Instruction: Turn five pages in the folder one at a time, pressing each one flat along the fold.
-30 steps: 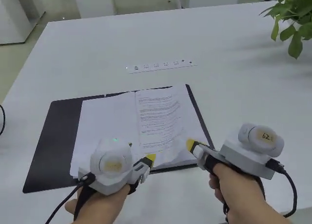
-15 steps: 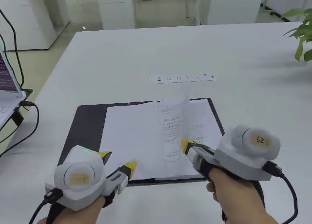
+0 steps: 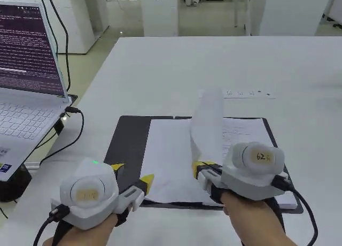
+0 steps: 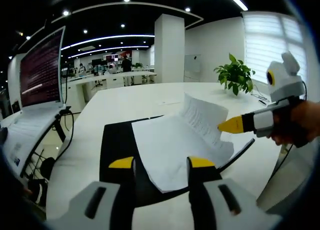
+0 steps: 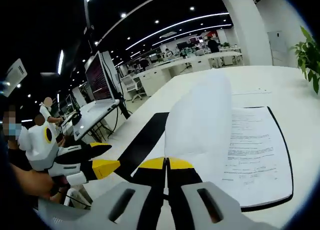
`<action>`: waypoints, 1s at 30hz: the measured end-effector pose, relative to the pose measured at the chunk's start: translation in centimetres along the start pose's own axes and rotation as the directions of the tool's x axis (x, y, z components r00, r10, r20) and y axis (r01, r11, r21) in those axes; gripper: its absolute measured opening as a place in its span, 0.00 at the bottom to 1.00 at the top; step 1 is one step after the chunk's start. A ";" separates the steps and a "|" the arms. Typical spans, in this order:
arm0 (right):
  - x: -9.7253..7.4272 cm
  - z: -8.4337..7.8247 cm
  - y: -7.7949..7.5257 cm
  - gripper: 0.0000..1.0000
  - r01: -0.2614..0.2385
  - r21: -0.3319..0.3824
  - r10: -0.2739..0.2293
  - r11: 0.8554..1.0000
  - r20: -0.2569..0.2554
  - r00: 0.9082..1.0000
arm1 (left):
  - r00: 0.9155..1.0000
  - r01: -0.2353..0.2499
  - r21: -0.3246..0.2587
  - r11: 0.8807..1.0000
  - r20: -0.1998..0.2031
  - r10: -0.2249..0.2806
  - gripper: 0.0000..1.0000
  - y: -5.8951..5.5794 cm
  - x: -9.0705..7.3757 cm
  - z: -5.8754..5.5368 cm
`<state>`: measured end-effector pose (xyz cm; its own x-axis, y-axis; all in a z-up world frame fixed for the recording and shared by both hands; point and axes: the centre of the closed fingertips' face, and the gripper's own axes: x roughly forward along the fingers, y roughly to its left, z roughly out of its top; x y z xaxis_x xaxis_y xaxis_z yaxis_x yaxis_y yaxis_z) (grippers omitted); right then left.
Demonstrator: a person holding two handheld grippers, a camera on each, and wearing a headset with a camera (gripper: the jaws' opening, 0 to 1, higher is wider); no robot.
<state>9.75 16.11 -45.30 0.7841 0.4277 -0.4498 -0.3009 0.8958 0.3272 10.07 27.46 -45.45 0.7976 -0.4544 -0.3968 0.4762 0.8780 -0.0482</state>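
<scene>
Lifting one white printed sheet (image 3: 208, 125) by its lower edge with the right gripper (image 3: 199, 168), jaws pinched together on the paper. Held near upright and curling above the fold of the open black folder (image 3: 125, 144), probably to carry it across onto the blank left-hand stack without dragging the pages beneath. Leaving that folder flat on the white worktop (image 3: 176, 64), to the right of an open laptop (image 3: 26, 69). Holding the left gripper (image 3: 132, 173) low over the folder's near edge, by the left stack's corner, jaws apart and empty, apparently in readiness to press along the fold. Judged mid-turn; pressing not yet done.
</scene>
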 end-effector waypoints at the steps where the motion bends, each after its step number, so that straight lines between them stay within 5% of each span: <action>1: 0.4 -0.4 0.4 0.00 -0.004 -0.029 0.004 1.000 -0.021 1.000 | 1.000 -0.005 -0.002 1.000 -0.002 0.005 0.40 0.3 -0.1 -0.1; 9: 3.2 -2.6 2.7 0.00 -0.047 -0.107 0.037 0.993 -0.100 0.994 | 0.999 -0.036 -0.027 0.999 -0.018 0.036 0.39 2.2 -1.2 -1.3; 16: 5.0 -5.0 3.9 0.00 -0.087 -0.135 0.062 0.987 -0.181 0.982 | 0.999 -0.040 -0.043 0.998 -0.036 0.038 0.38 2.6 -1.6 -2.2; 30: 8.1 -10.0 3.9 0.00 -0.115 -0.211 0.046 0.971 -0.308 0.950 | 0.996 -0.050 -0.052 0.997 -0.079 0.045 0.37 3.1 -1.8 -3.7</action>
<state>9.49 24.28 -55.93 0.5641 0.4847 -0.6685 -0.4969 0.8458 0.1940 8.73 31.61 -48.29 0.7868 -0.4008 -0.4693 0.4161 0.9061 -0.0763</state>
